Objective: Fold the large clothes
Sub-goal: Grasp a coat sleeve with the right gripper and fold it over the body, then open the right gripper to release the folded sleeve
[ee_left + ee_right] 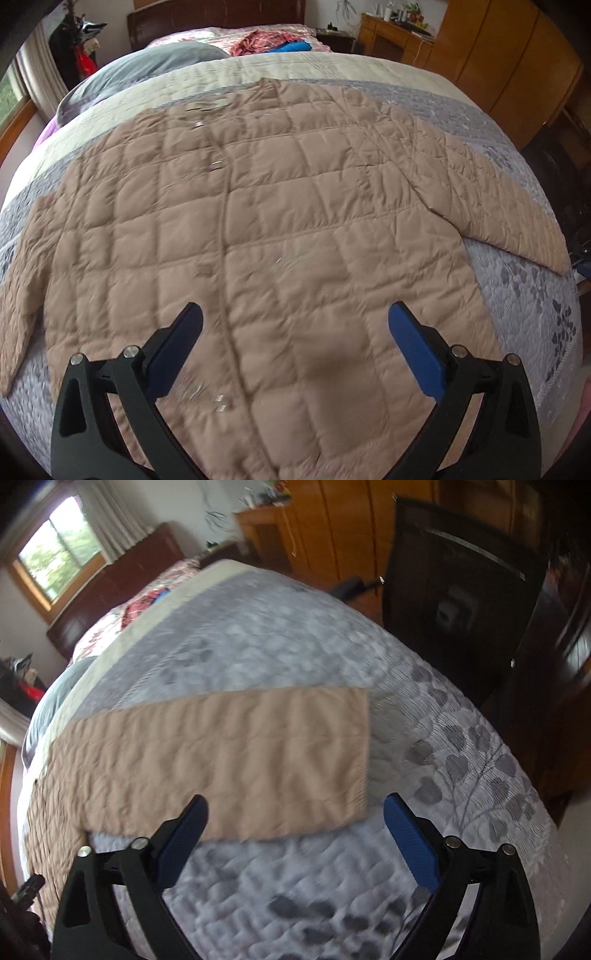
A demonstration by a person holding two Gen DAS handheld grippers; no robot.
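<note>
Two tongs are in your hands, and both are released, with the blue pads spread wide and nothing between them. Your left tongs [295,325] hang above the lower body of the quilted tan jacket [258,229], just right of its front placket. Your right tongs [295,814] hang over the cuff end of the jacket's right sleeve [229,760], with the left pad above the sleeve's near edge and the right pad above bare bedspread.

The jacket lies flat and face up on the bed, collar toward the headboard [214,18], hem toward you. Its snap fasteners [216,166] run up the placket. The right sleeve angles out and down toward the bed's right edge; its cuff edge is straight and lies short of that edge. The left sleeve [18,306] runs down along the left side and ends near the left edge of the bed.

The grey leaf-print bedspread [443,746] shows bare around the cuff, between sleeve and body, and below the sleeve on your side. Beyond the collar, a cream band of bedding lies bare up to a grey pillow [147,70] and a red plaid garment [262,40]. A wooden wardrobe [517,55] stands along the right side of the bed.
</note>
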